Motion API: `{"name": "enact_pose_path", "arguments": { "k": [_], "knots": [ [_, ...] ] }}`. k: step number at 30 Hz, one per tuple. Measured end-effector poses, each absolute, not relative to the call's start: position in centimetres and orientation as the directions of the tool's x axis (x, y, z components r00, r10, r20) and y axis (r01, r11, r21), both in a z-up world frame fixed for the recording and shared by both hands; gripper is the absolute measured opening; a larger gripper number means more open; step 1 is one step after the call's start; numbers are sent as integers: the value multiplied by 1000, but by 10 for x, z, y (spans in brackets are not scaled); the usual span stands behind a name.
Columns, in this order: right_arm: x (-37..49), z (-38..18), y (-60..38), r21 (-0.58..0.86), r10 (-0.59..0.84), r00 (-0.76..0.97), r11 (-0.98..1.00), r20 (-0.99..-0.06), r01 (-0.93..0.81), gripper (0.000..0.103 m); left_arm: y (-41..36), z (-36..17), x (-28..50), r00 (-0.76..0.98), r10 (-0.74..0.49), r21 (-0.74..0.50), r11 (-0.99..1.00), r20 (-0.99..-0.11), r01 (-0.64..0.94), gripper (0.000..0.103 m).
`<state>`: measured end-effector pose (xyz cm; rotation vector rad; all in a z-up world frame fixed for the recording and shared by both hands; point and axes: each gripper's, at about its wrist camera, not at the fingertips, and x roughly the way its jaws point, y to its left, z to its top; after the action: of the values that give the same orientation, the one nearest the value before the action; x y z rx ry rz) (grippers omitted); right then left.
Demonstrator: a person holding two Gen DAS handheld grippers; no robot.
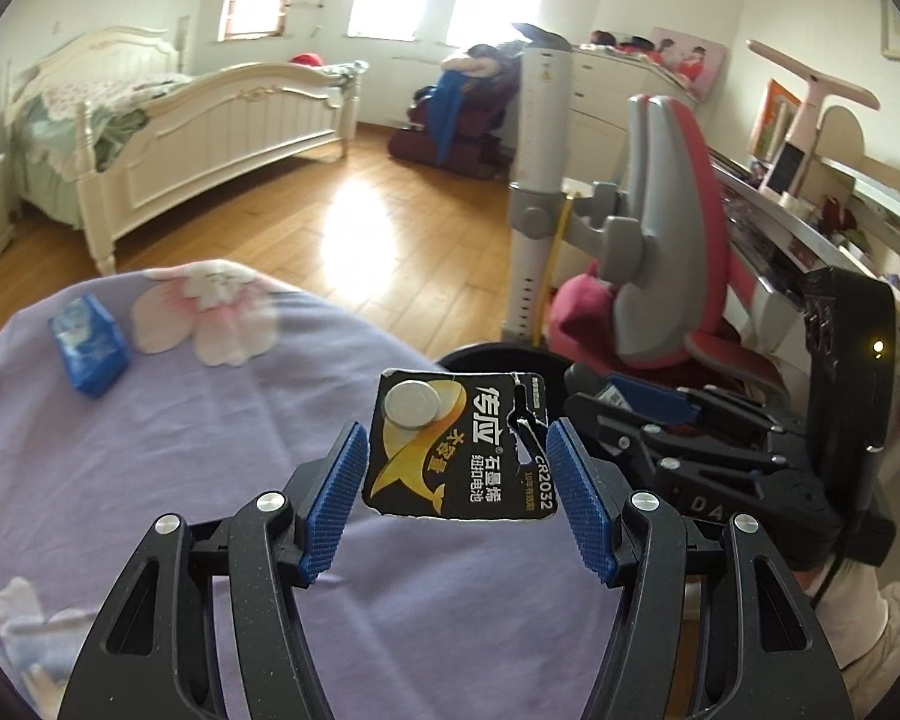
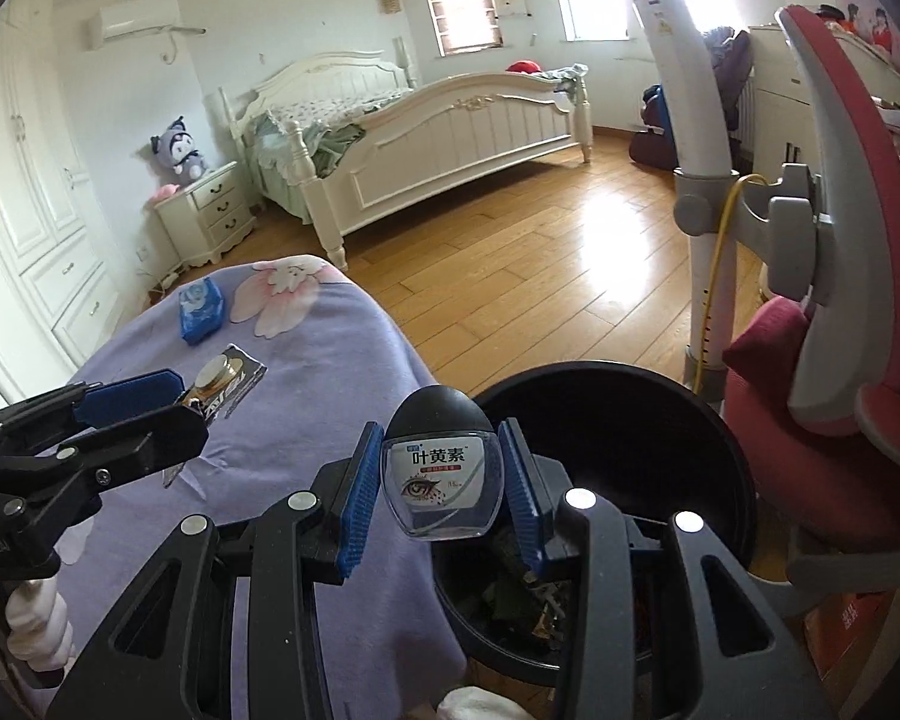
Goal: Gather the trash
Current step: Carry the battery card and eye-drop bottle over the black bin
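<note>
My left gripper (image 1: 457, 468) is shut on a black coin-battery card (image 1: 450, 450), its blue pads pressing both side edges. It holds the card upright over the purple flowered cloth (image 1: 270, 510), close to the rim of the black trash bin (image 1: 486, 354). My right gripper (image 2: 441, 480) is shut on a small eye-drop bottle (image 2: 441, 474) with a black cap, at the near left rim of the bin (image 2: 660, 420). Scraps lie in the bin's bottom. A blue tissue pack (image 2: 201, 306) lies on the cloth's far side. The left gripper (image 2: 171, 411) with its card (image 2: 225, 384) also shows in the right wrist view.
A pink and grey chair (image 2: 840, 276) stands right beside the bin, with a white pole (image 2: 702, 180) behind it. A cluttered desk (image 1: 810, 222) runs along the right. Wooden floor (image 2: 510, 252) lies between the table and a white bed (image 2: 438, 132).
</note>
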<state>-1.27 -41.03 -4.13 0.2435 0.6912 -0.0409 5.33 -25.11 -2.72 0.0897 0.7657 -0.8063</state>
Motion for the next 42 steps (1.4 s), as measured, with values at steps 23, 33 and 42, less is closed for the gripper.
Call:
{"name": "enact_pose_path", "arguments": {
  "k": [23, 33, 42],
  "knots": [
    [-48, -81, -479, 174, -75, 727, 949, -683, 262, 39, -353, -56, 42, 298, -658, -250, 605, -691, 756, 63],
    [-54, -91, -490, 183, -77, 709, 941, -701, 283, 39, -367, -63, 42, 277, -651, -253, 598, -706, 761, 63],
    [-55, -93, -494, 190, -69, 703, 940, -708, 284, 39, -371, -63, 41, 275, -649, -252, 598, -709, 761, 63]
  ]
}}
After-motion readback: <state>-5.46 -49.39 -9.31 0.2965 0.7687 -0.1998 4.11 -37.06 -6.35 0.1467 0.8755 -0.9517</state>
